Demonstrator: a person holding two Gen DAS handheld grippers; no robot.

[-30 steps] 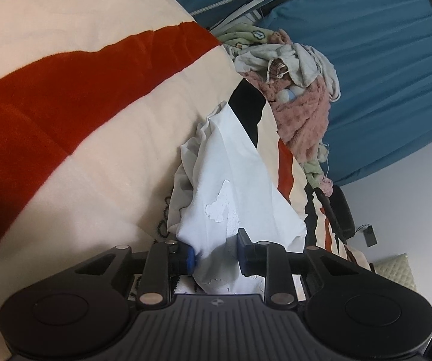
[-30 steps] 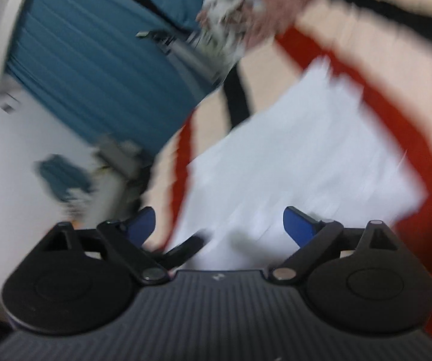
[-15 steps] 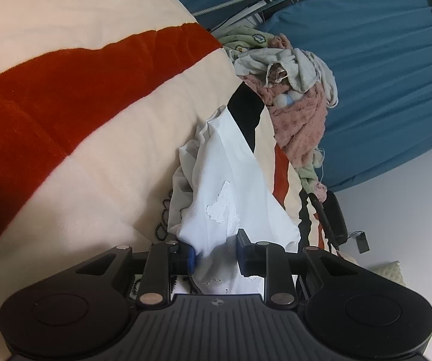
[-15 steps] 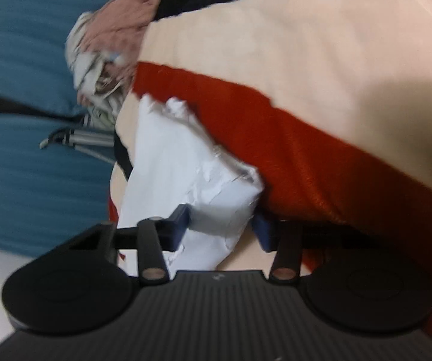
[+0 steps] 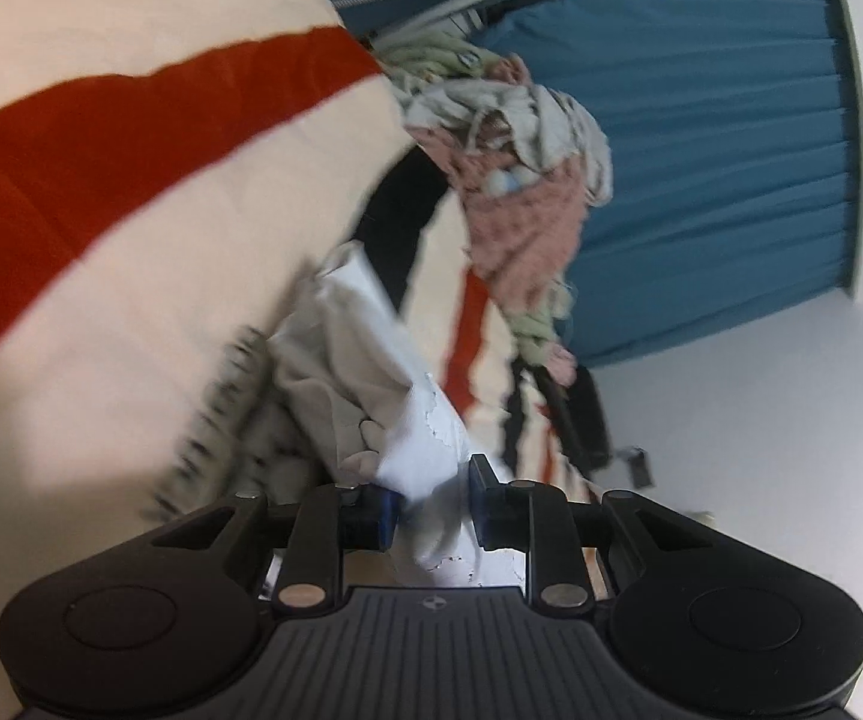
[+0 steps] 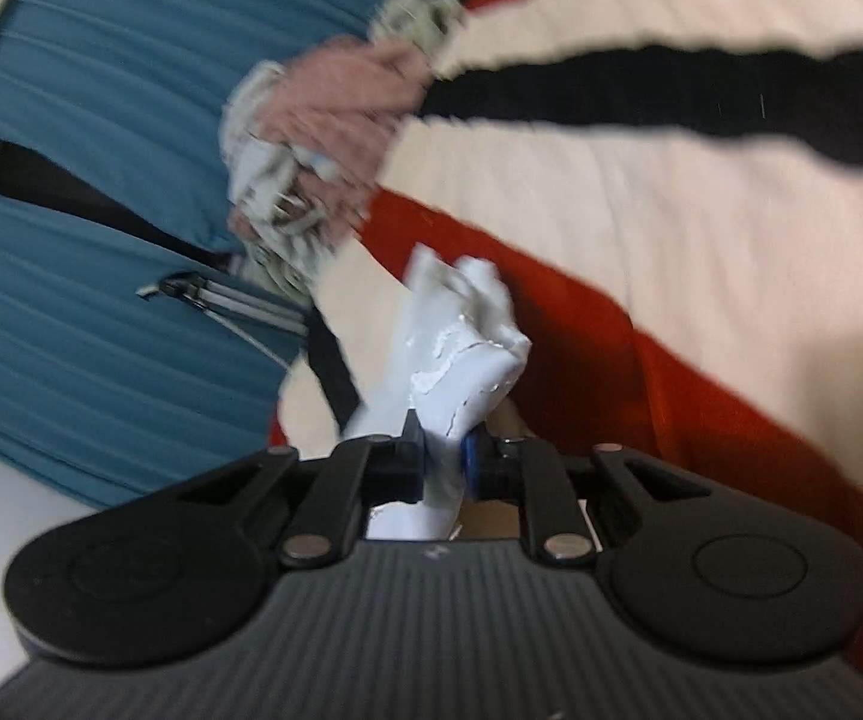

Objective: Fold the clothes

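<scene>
A white garment (image 5: 419, 432) with a lace-like patch hangs bunched between the pads of my left gripper (image 5: 434, 510), which is shut on it. Its far part trails over a crumpled beige-grey cloth (image 5: 323, 360) lying on the striped blanket (image 5: 131, 240). In the right wrist view the same white garment (image 6: 461, 348) stands up in a crumpled fold from my right gripper (image 6: 443, 462). That gripper's jaws are pinched tight on the garment's edge, above the blanket's red stripe (image 6: 641, 372).
A heap of unfolded clothes (image 5: 521, 180), pink, grey and green, sits at the blanket's far edge, seen also as the heap (image 6: 311, 138) in the right view. Blue curtains (image 5: 731, 150) hang behind, with a metal stand (image 6: 233, 300) near them. White floor (image 5: 761, 420) lies beyond the bed.
The right gripper has gone from open to shut on the white garment's edge and lifted it. The left gripper has pulled its part of the garment up and closer, bunching the cloth.
</scene>
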